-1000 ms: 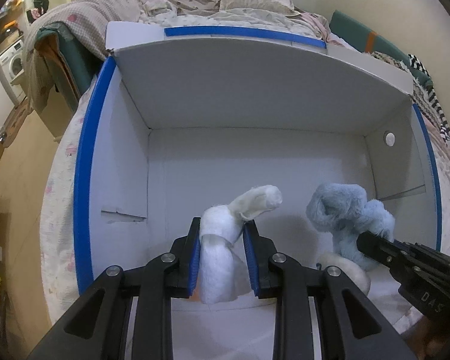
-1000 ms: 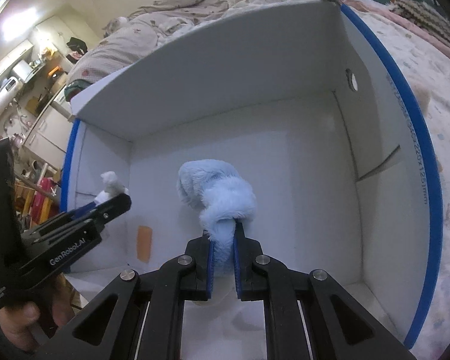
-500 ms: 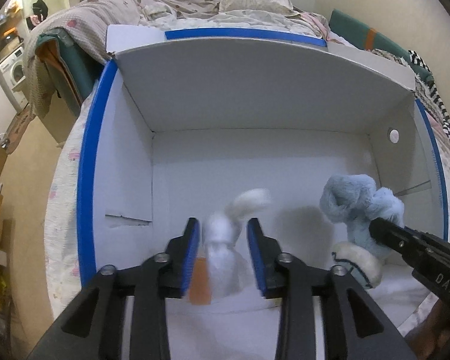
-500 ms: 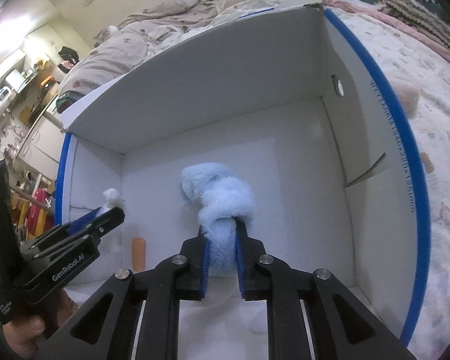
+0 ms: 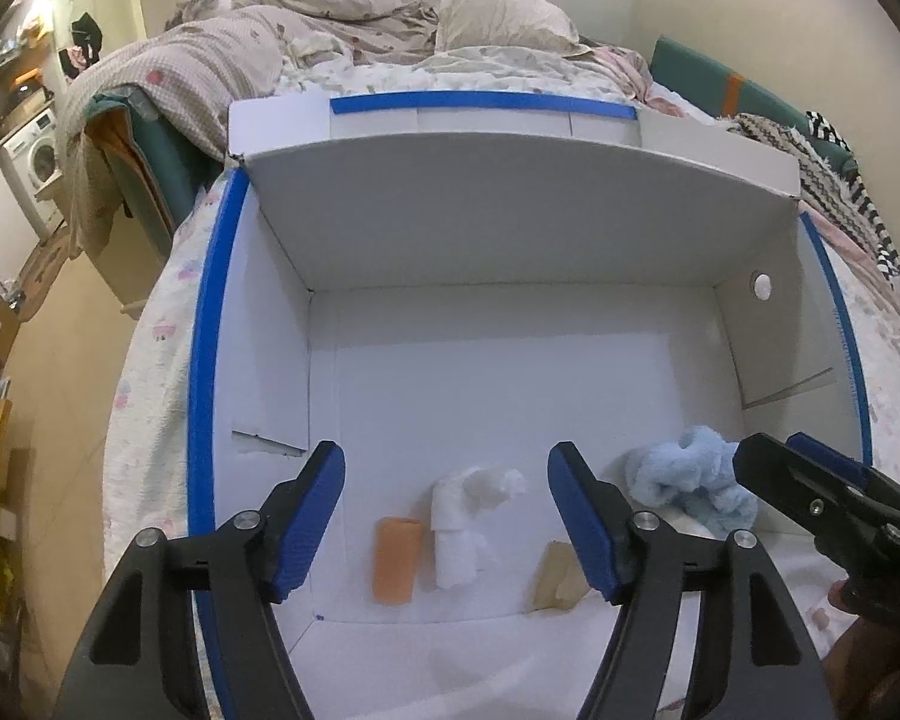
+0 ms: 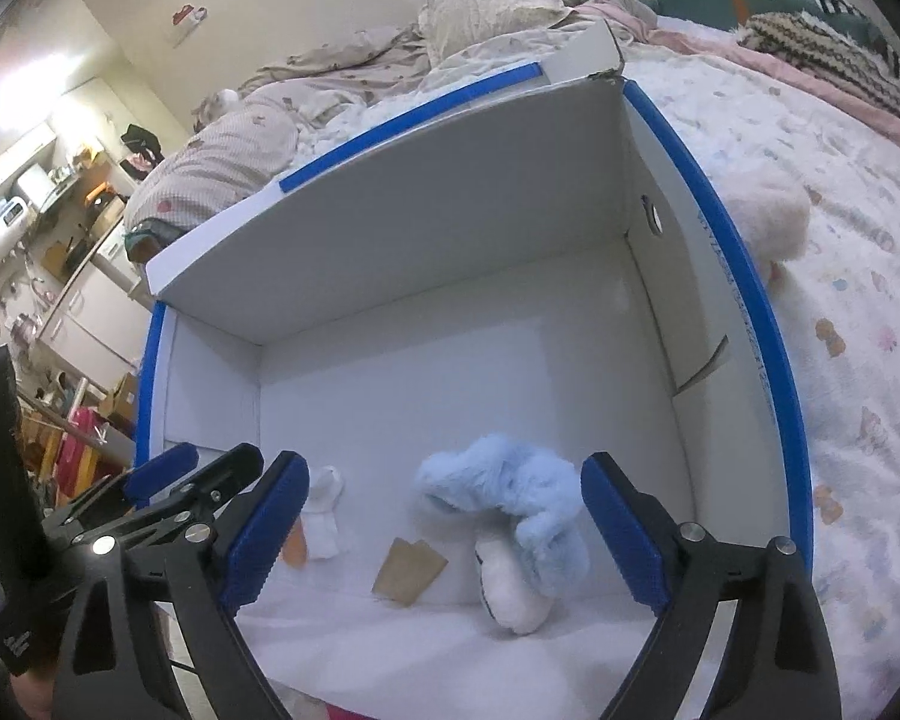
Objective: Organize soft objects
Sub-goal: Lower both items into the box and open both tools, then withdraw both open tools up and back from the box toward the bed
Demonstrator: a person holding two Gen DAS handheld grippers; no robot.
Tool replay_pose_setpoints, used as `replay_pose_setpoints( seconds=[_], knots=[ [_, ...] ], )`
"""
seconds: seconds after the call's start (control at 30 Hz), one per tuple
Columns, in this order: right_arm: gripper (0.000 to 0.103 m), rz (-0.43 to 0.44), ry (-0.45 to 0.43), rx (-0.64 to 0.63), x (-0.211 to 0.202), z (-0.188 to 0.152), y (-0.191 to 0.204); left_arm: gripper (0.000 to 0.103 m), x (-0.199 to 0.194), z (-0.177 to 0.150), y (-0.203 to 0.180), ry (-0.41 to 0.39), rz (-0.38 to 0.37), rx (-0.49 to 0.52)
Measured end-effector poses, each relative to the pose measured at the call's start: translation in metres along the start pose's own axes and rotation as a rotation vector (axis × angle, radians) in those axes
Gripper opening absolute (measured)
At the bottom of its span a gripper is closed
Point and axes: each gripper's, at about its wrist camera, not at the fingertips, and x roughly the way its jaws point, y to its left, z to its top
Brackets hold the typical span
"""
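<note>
A white box with blue rim [image 5: 207,360] [image 6: 750,312] stands open on the bed. A white rolled sock [image 5: 459,525] [image 6: 324,516] lies on the box floor near the front. A fluffy light-blue plush [image 5: 690,486] [image 6: 510,498] lies to its right, with a white rounded piece [image 6: 513,585] under it. My left gripper [image 5: 447,516] is open and empty above the white sock. My right gripper [image 6: 441,531] is open and empty above the blue plush; it also shows at the right of the left wrist view [image 5: 810,480].
An orange tape patch [image 5: 397,558] and a tan paper piece [image 6: 408,567] lie on the box floor. A pale pink plush [image 6: 768,216] lies on the bedspread outside the box's right wall. Rumpled bedding and a pillow [image 5: 504,18] lie behind the box.
Both grippers opened and let go: the white sock and the blue plush dropped to the box floor. Both grippers pulled back and up from the box.
</note>
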Motion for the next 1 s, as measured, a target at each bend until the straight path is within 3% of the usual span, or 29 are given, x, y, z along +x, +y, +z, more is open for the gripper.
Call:
replay_pose_setpoints(
  seconds=[0.17,0.33,0.53,1.0],
  knots=[
    [0.098,0.012,0.001,-0.011,-0.006,0.001,0.003,0.068,-0.015,-0.003,0.007,0.012,-0.006,-0.012],
    [0.098,0.052,-0.004,0.008,-0.015,-0.001,0.004,0.068,-0.04,-0.009,0.008,-0.032,-0.004,0.053],
    [0.098,0.078,-0.023,0.01,-0.033,-0.012,0.006,0.068,-0.055,-0.022,0.034,-0.019,0.001,-0.075],
    [0.098,-0.009,-0.042,-0.02,-0.062,-0.04,0.012,0.068,-0.076,-0.076,0.038,-0.008,0.02,-0.092]
  ],
)
